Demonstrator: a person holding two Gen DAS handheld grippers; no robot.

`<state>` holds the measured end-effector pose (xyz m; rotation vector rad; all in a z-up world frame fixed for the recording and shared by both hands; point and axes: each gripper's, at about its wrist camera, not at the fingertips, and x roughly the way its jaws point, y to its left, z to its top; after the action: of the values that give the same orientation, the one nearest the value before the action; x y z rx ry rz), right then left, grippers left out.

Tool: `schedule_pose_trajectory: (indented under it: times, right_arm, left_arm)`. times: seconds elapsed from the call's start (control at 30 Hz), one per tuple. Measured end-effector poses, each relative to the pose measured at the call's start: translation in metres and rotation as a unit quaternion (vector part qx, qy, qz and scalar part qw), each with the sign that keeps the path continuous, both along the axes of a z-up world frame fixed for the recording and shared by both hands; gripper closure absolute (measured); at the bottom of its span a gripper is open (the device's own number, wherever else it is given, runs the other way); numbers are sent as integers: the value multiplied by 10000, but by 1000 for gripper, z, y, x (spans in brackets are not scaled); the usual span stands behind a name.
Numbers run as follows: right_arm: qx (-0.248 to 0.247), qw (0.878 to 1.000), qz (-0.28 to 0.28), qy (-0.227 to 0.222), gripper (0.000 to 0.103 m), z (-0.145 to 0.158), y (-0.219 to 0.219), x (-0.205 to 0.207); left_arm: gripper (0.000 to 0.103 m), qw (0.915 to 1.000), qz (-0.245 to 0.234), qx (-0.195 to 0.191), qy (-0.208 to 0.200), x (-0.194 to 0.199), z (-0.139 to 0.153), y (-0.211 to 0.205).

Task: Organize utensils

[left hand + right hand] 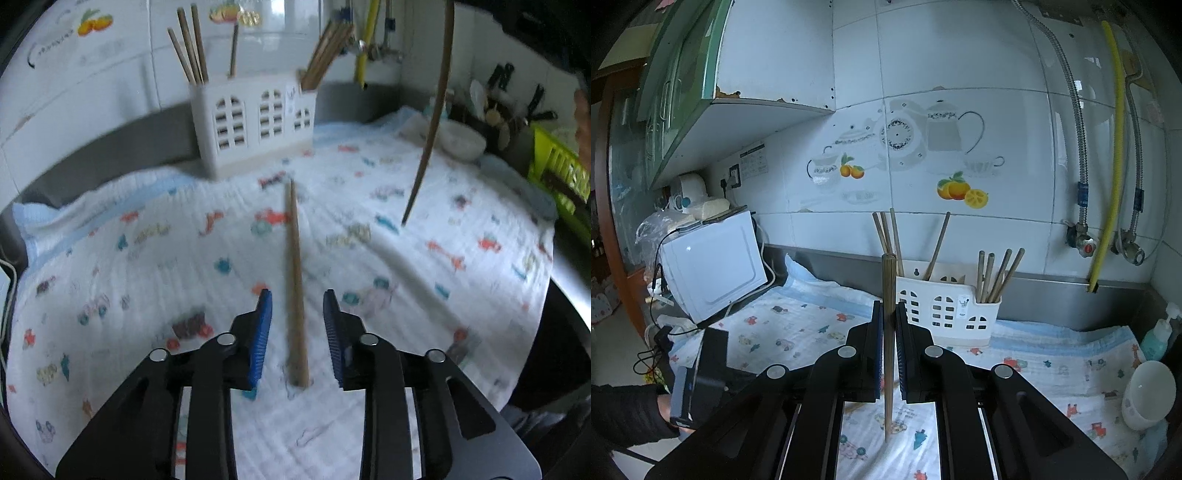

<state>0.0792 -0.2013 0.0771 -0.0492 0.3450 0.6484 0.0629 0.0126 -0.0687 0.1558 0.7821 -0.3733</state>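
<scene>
I am looking into a home kitchen. White wall tiles (923, 55) carry printed teapots, cups and oranges (955, 190). A green-edged wall cupboard (713, 66) hangs at the left, above a white microwave (713, 266) with a wall socket (734, 173) behind it. Water valves (1080, 236) with braided hoses and a yellow gas hose (1115, 147) run down the wall. On the table, under a printed cloth (1052, 369), stand a white chopstick holder (945, 306), a soap bottle (1160, 332) and a white cup (1148, 395).
</scene>
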Motion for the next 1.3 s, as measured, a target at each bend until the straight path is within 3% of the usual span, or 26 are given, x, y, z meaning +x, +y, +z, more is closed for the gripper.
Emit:
schedule_pose_trajectory:
  times: [0.3,0.47,0.73,1.03,1.3]
  right_arm:
    - [-14,10000,22,31,96,-3,2,0]
    - [43,10000,38,67,96,-6,1,0]
    - [85,9999,-18,70,96,-8,-6,1]
    - [132,9998,-92,108,96,-9,-13,4]
    - [159,9997,-89,164,96,-12,-16,6]
  left_arm:
    - [80,9988,-76,181,452,9,-32,2]
    - [97,9984,-47,358,428,9,-31,-6]
    - [98,9989,288,92,350,23,-25,-5]
    - [97,9991,331,-157,208,29,-14,-12]
    - [97,9989,384,-129,223,21,-17,-5]
